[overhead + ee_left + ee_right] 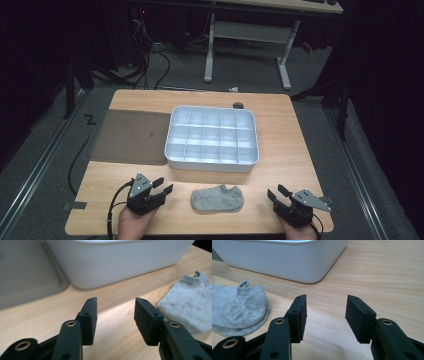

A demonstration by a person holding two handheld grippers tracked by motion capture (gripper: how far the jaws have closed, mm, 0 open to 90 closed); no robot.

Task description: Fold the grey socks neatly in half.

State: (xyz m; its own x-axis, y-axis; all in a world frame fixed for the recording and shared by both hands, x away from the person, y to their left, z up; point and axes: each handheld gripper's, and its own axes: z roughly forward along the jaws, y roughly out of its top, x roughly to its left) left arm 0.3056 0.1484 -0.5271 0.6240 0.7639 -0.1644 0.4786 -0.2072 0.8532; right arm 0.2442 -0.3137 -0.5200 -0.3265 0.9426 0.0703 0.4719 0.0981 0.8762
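Sock (188,307) cut off at right edge; tray (287,260) top cropped; hands (134,226) cropped below.

No text, label or brand can be read anywhere. No number or sign is legible on any surface.

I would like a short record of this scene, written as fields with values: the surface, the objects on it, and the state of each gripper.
surface: light wooden table
container: white plastic tray with many small compartments, all seem empty
mat: dark flat mat, touching the tray's left side
clothing: grey ankle sock, lying flat near the front edge, between the grippers
left gripper: open, holds nothing, left of the sock
right gripper: open, holds nothing, right of the sock
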